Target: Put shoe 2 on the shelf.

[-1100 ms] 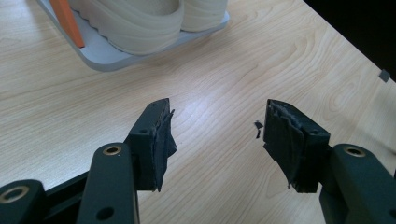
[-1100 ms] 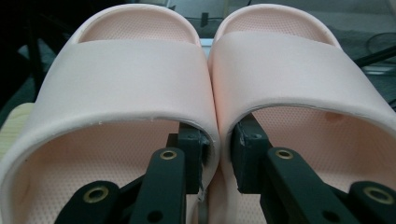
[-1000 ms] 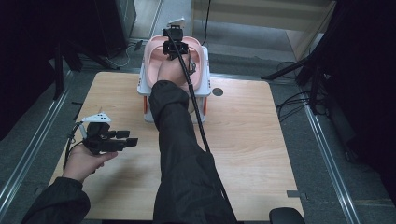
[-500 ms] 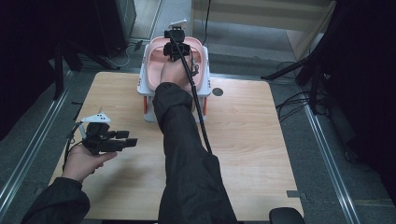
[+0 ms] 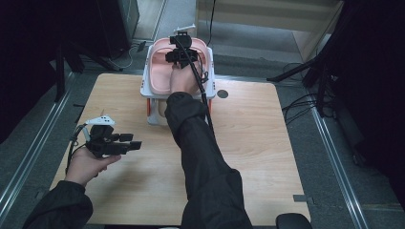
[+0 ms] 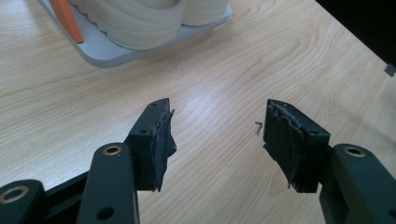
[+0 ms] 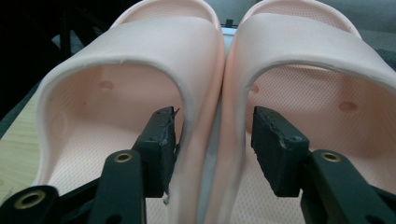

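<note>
Slippers: we see the pink slippers [image 7: 219,70] side by side on the white rack [image 5: 146,90], table's [image 5: 248,138] far edge.
Right gripper [image 7: 212,140]: jaws just opening, straddling both inner walls, not pressing.
Left gripper [image 6: 217,135]: jaws spread, empty.

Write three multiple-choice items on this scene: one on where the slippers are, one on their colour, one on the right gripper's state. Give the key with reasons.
1. Where do the pair of soft pink foam slippers sit?
A. On the white rack at the table's far edge
B. On the floor
C. In the left gripper

2. What colour are the slippers?
A. Blue
B. Pink
C. Black

3. How does the right gripper stand?
A. Clamped shut on one strap
B. Jaws apart, one inside each slipper
C. Lying on the table

Key: 1 A, the high view shows them on the white rack; 2 B, both views show pink; 3 B, the right gripper view shows its jaws, which have just been opening, straddling the two inner walls.
</note>
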Demonstrator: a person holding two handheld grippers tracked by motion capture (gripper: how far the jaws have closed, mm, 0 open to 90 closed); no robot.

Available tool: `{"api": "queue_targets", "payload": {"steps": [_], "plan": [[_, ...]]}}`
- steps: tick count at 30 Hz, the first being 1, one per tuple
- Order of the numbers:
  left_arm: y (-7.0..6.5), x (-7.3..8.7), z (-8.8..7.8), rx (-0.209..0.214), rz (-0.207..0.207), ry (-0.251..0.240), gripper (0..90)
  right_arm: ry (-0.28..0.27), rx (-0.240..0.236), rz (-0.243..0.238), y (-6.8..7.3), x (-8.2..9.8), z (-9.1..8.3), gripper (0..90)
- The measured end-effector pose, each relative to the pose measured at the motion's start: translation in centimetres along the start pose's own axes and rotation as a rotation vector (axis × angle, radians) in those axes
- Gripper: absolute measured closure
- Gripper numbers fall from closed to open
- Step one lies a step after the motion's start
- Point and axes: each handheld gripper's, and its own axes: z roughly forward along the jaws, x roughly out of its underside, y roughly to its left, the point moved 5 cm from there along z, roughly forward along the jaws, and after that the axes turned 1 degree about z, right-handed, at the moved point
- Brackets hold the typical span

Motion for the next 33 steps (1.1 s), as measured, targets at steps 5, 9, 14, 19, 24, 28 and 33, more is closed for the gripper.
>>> {"api": "queue_targets", "payload": {"steps": [5,9,14,19,24,28,33], "plan": [[0.1,-0.1,0.2,-0.005,0.004,0.008,41.6,-0.016,-0.05,-0.017,-0.2,0.9,-1.5,47.6],[0.0,-0.1,0.4,-0.006,0.007,0.012,41.6,-0.026,-0.096,-0.044,-0.3,1.7,-2.7,47.6],[0.2,-0.2,0.6,-0.012,0.012,0.02,41.6,-0.035,-0.125,-0.082,-0.3,2.8,-3.9,47.9],[0.4,-0.2,0.7,-0.019,0.021,0.031,41.5,-0.049,-0.177,-0.131,-0.5,4.6,-5.5,48.1],[0.4,-0.3,1.0,-0.022,0.017,0.036,41.5,-0.069,-0.278,-0.155,-1.1,6.6,-7.7,48.2],[0.2,-0.3,1.3,-0.019,0.024,0.046,41.5,-0.072,-0.344,-0.176,-1.3,8.2,-9.1,48.6],[0.3,-0.3,1.3,-0.023,0.025,0.049,41.5,-0.086,-0.438,-0.225,-1.8,11.0,-10.6,48.3]]}}
